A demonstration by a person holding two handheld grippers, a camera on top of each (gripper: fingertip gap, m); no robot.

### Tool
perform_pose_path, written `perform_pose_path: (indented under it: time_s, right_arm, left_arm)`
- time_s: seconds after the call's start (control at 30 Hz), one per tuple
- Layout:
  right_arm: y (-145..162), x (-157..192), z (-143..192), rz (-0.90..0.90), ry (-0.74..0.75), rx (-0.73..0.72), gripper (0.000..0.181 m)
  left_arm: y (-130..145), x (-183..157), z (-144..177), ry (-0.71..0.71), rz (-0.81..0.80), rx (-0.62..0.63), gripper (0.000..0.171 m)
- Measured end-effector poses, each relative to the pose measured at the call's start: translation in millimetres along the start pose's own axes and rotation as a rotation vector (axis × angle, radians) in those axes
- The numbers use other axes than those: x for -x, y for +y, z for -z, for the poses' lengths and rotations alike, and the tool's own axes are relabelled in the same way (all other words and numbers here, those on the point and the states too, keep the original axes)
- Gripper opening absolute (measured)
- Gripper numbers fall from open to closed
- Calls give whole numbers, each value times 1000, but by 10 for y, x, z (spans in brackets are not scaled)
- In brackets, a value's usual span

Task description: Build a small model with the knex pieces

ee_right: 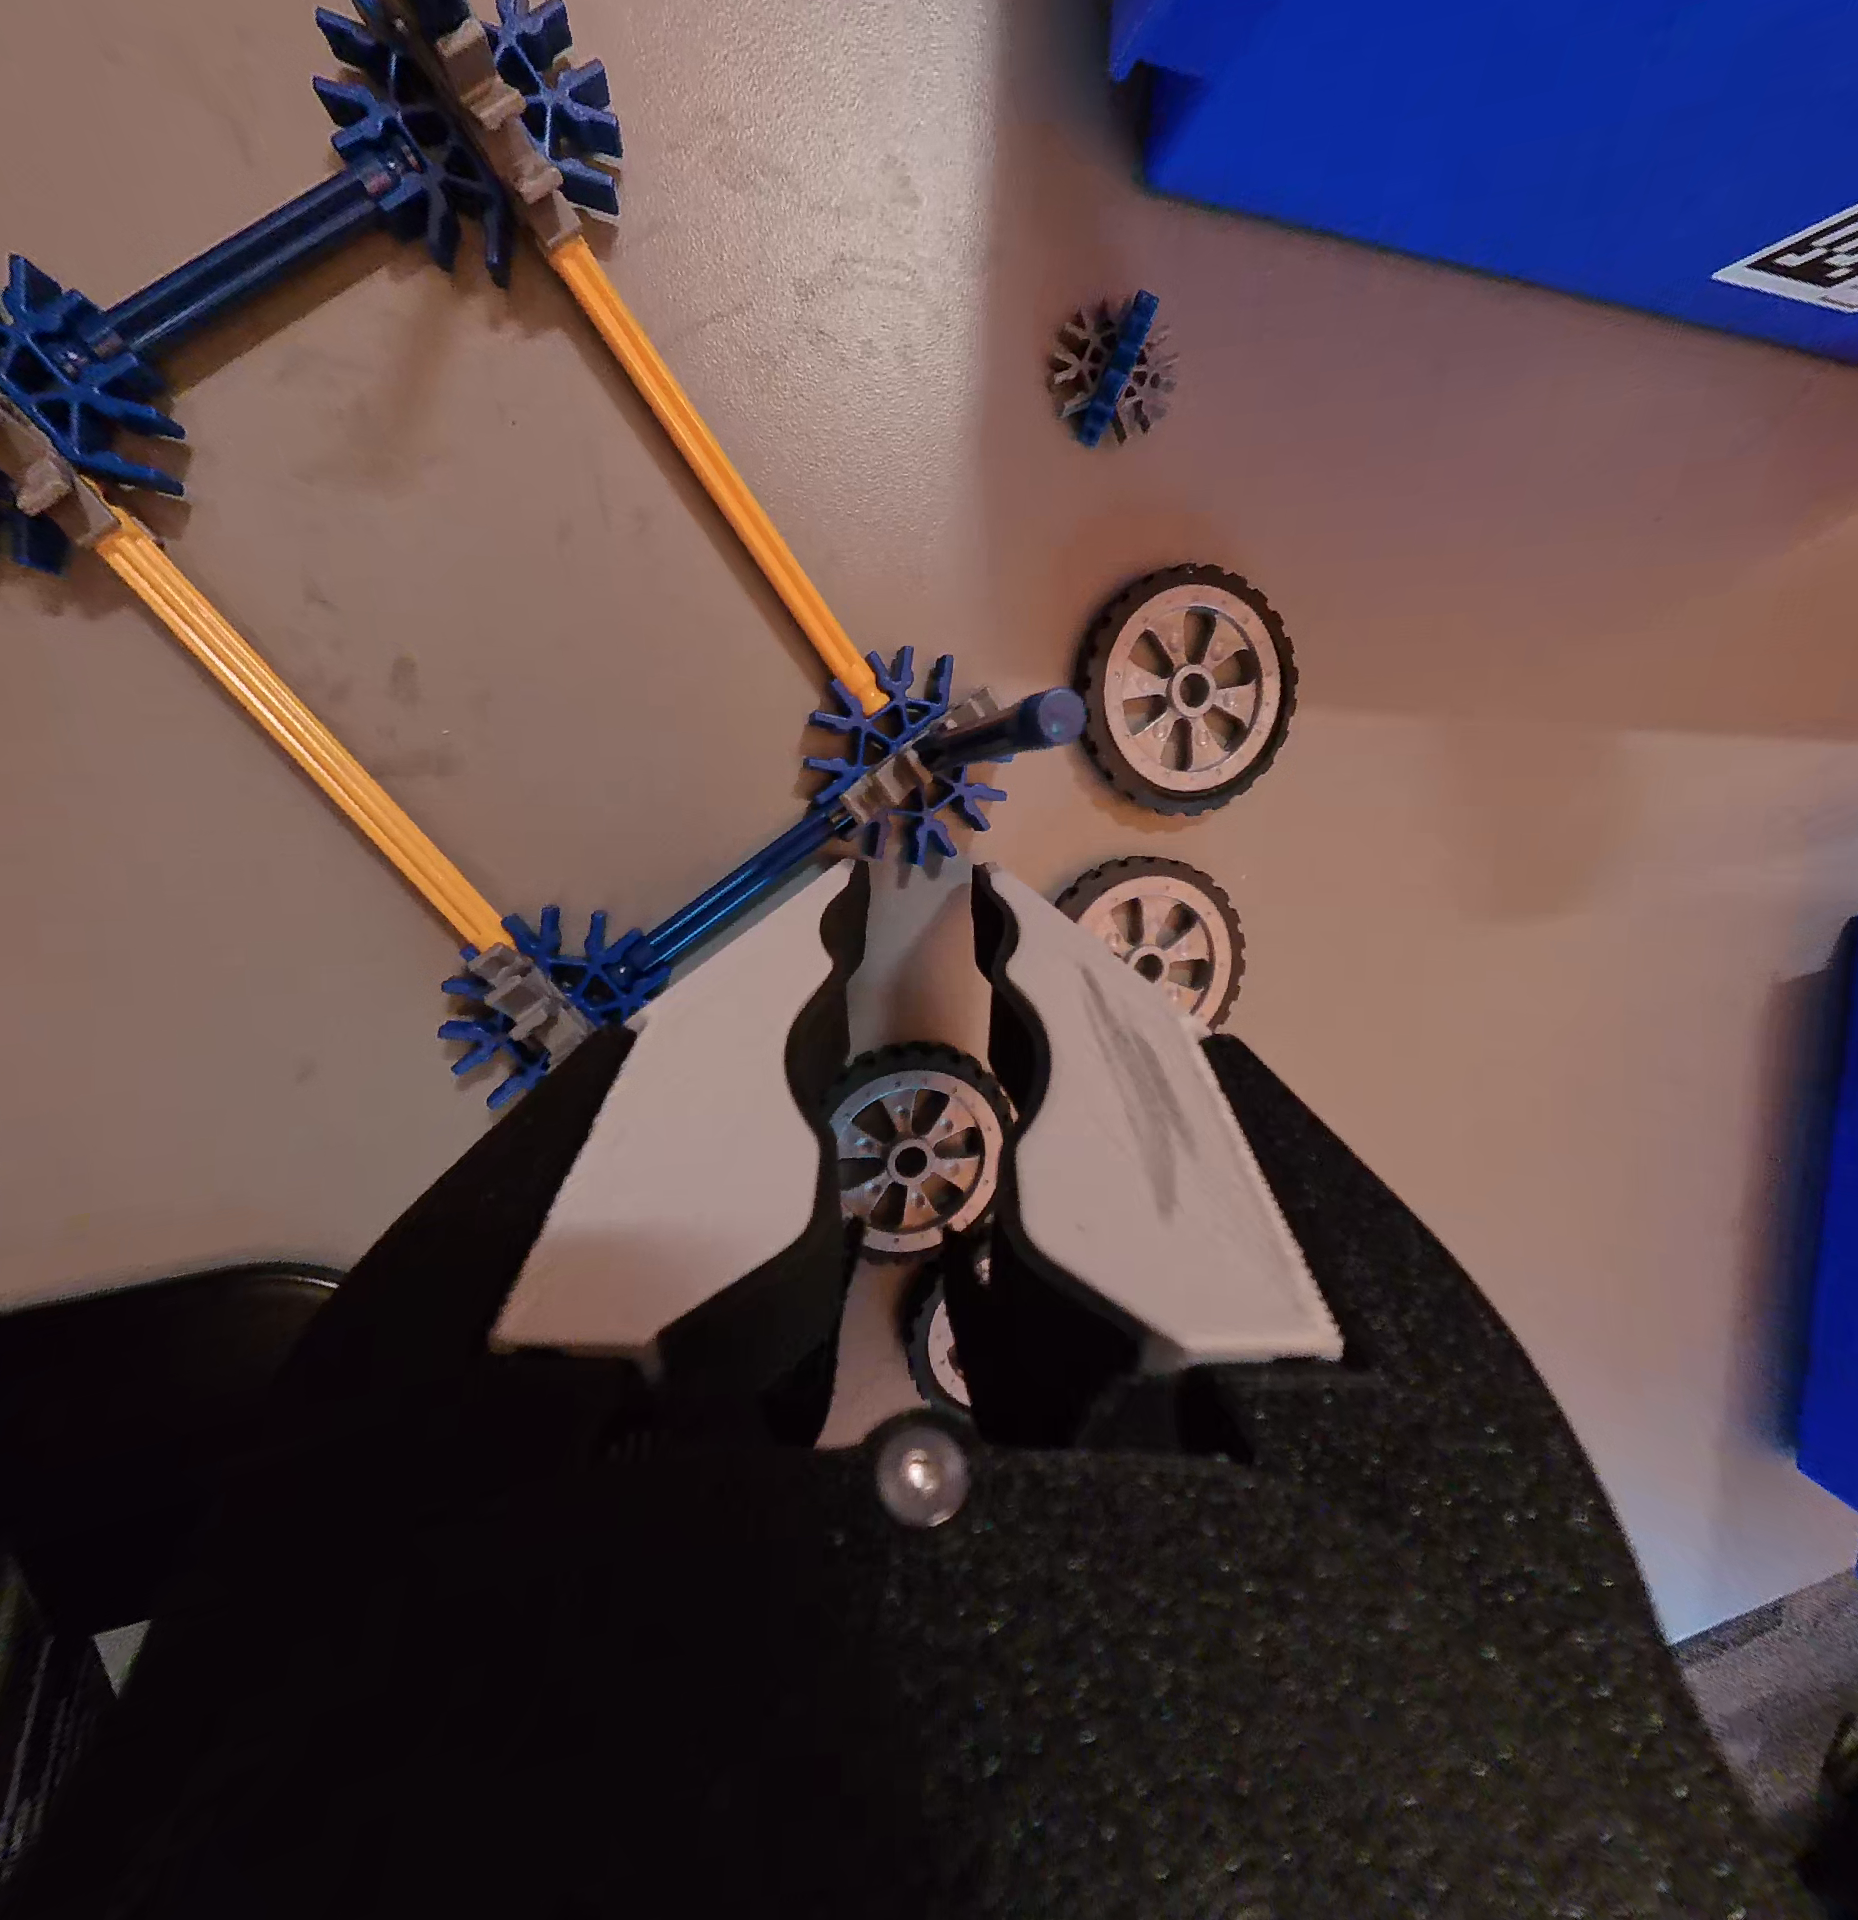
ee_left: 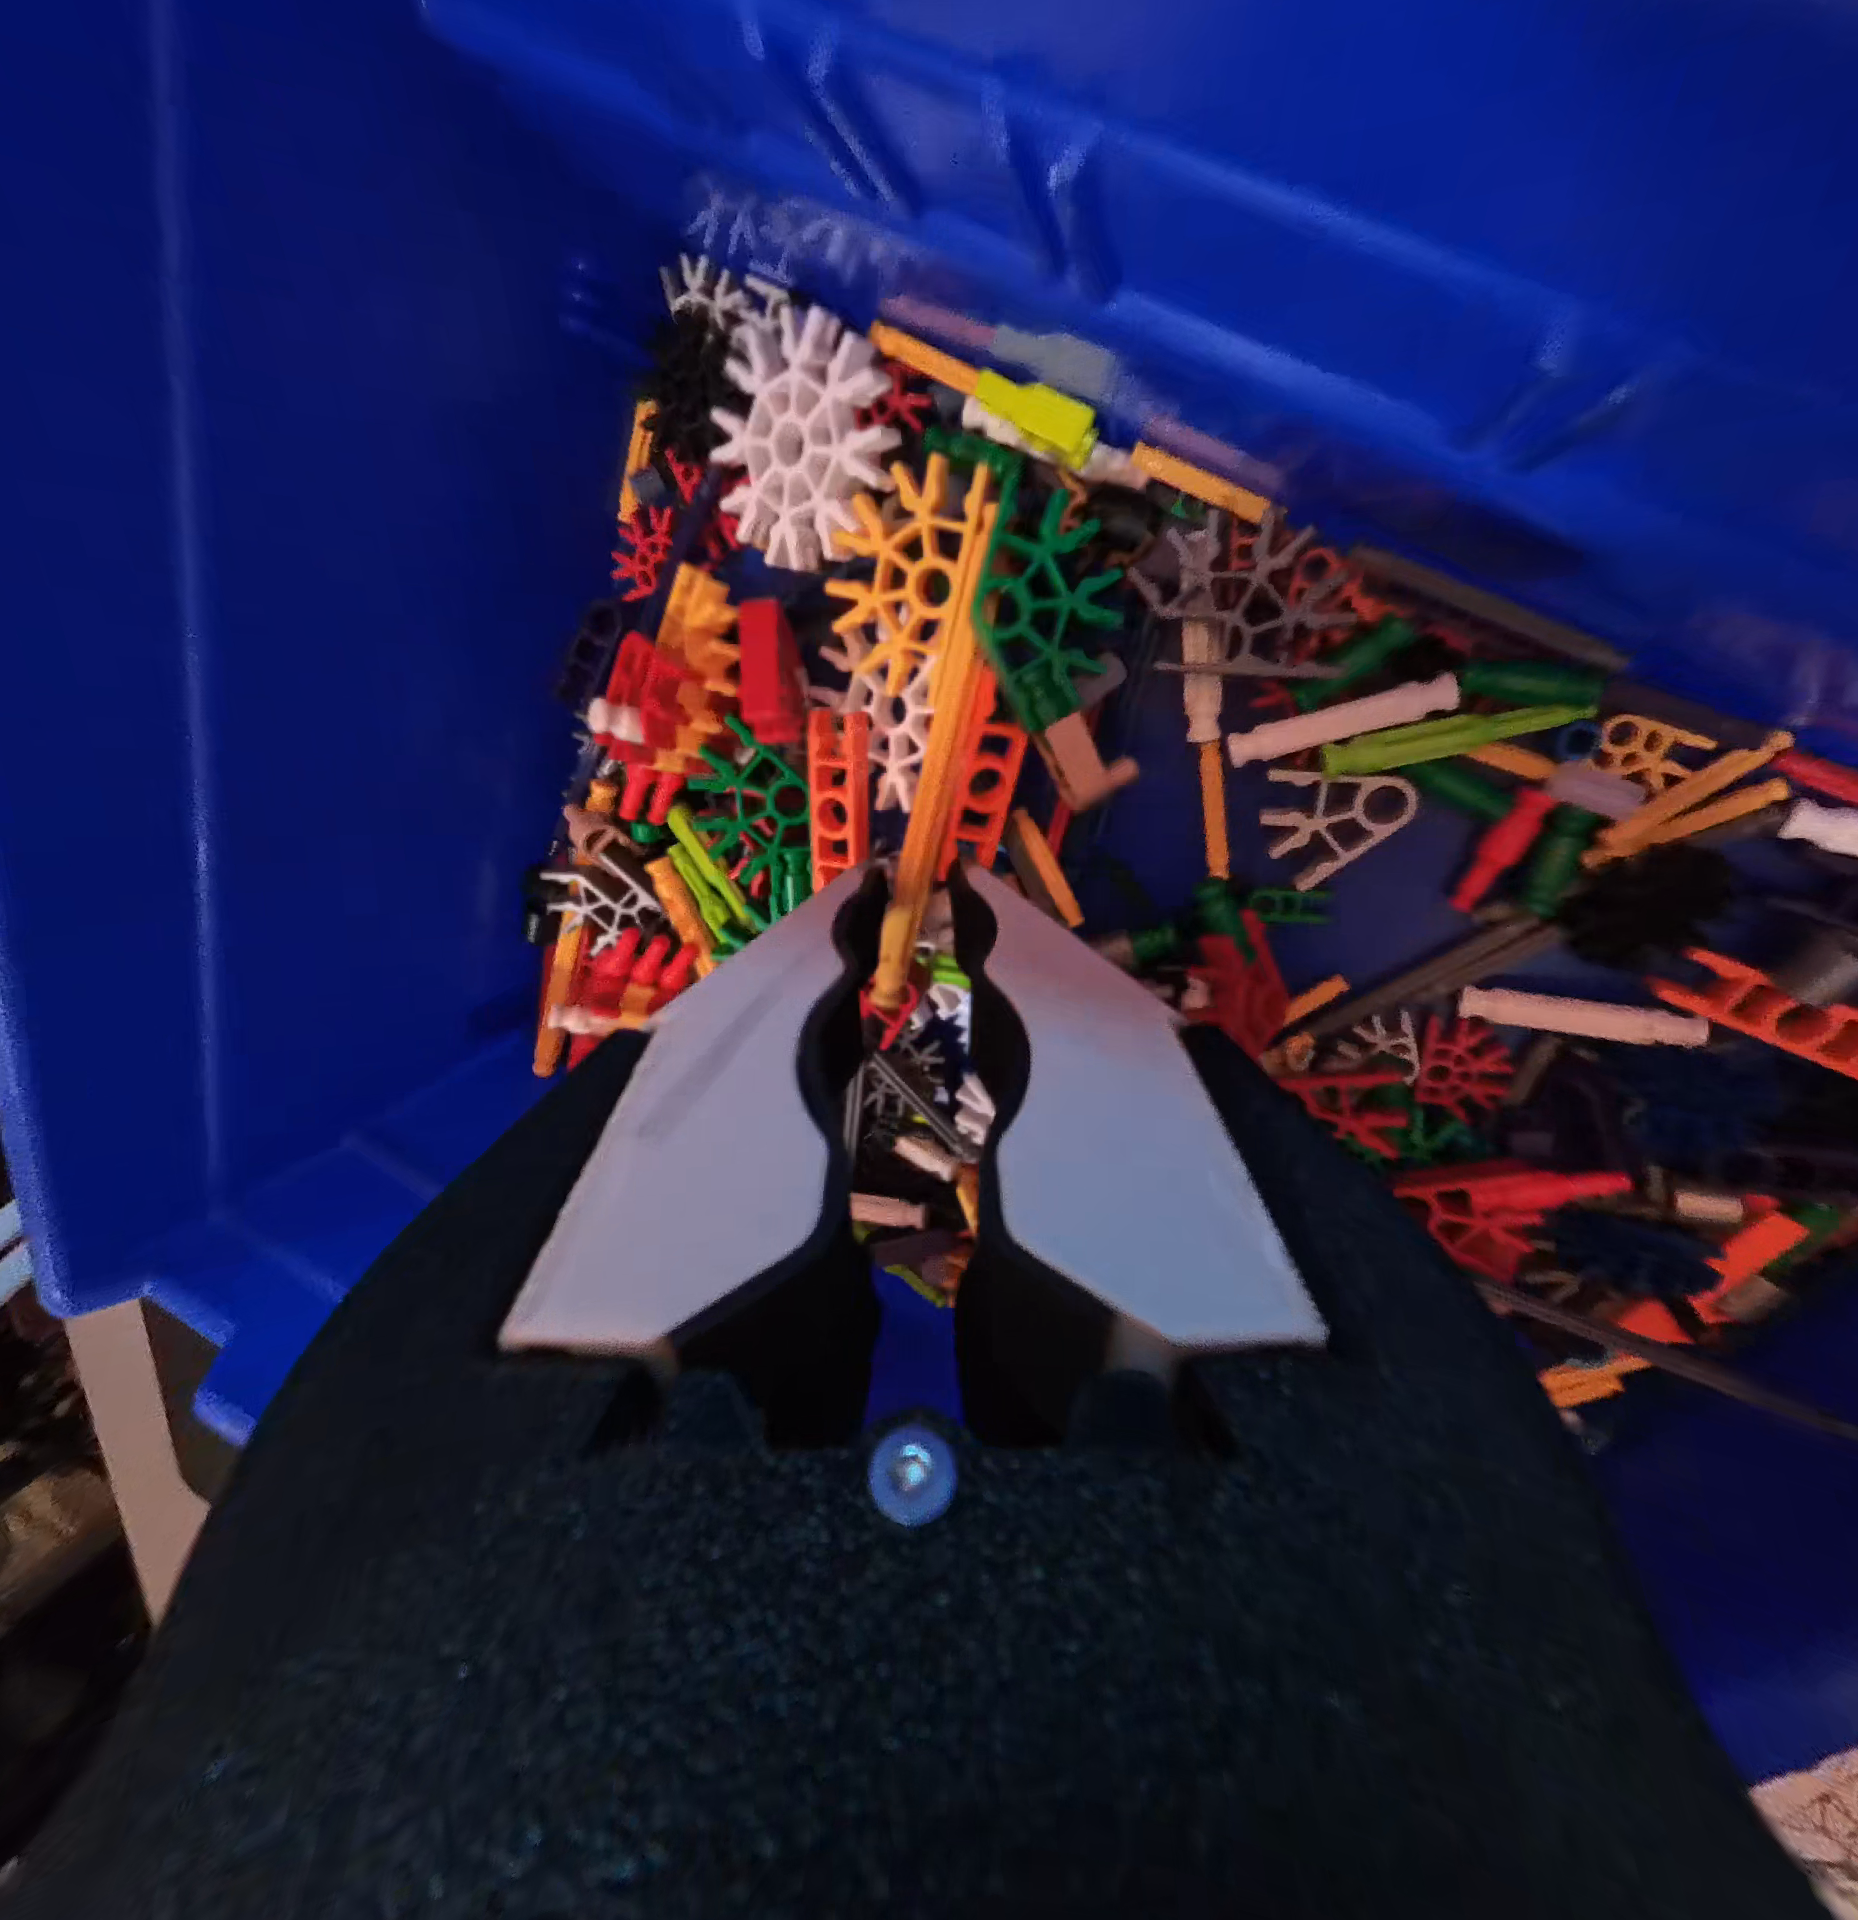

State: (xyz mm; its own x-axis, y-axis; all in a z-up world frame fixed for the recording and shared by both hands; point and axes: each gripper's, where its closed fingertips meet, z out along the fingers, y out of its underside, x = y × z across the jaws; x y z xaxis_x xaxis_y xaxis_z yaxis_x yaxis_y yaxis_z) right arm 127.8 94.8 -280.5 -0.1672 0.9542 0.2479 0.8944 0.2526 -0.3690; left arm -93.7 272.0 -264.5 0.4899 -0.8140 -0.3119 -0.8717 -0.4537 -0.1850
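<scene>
My left gripper (ee_left: 914, 878) is down inside a blue bin (ee_left: 312, 623) and is shut on a long orange-yellow rod (ee_left: 946, 717), which points up and away over a heap of mixed coloured construction-toy pieces (ee_left: 863, 582). My right gripper (ee_right: 917, 871) is open a little and empty above a tan table (ee_right: 1476, 935). Its tips are just short of a blue snowflake connector (ee_right: 899, 758) on a flat frame of blue rods (ee_right: 743, 894) and yellow rods (ee_right: 696, 447). A short blue axle (ee_right: 1013, 724) sticks out of that connector toward a grey wheel (ee_right: 1185, 691). Another wheel (ee_right: 914, 1153) lies under the gap between the fingers.
Two more wheels lie on the table, one beside the right finger (ee_right: 1164, 935) and one half hidden near the gripper's base (ee_right: 935, 1340). A loose blue-and-grey connector (ee_right: 1112, 369) lies farther off. A blue bin (ee_right: 1527, 135) stands at top right and another blue edge (ee_right: 1850, 1195) at right. Left tips to right tips: about 30 centimetres.
</scene>
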Motion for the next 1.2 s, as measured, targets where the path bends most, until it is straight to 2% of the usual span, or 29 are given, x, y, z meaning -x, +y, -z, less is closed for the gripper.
perform_pose_path:
  time_s: [0.2, 0.37, 0.47, 0.73, 0.8, 0.97, 1.0, 1.1, 1.2]
  right_arm:
    - [-2, 3, -3, 0, -2, -2, 19]
    - [-4, 4, -6, -1, -4, -2, 19]
    - [-6, 6, -8, 0, -5, -3, 19]
    - [-9, 24, -8, 5, -12, -6, 19]
    - [-9, 25, -8, 8, -12, -4, 19]
    - [13, -13, 8, -15, -6, -3, 20]
    - [-1, -17, 20, -20, -7, -12, 20]
    - [-9, -57, 47, -29, 10, -21, 20]
    - [-7, -53, 43, -21, 13, -15, 20]
  left_arm:
    - [-49, -31, 108, 61, 18, -55, 11]
    - [-100, -317, 89, 180, -82, -66, 11]
    - [-94, -305, 17, 149, -107, -35, 13]
    - [-174, -412, 12, 210, -105, -69, 17]
    - [-142, -424, -35, 206, -97, -43, 8]
    - [-166, -442, -45, 242, -49, -54, 0]
    - [-136, -477, -73, 260, -42, -42, 7]
    - [-119, -483, -61, 234, -59, -50, 4]
    - [-78, -428, -63, 186, -59, -24, 10]
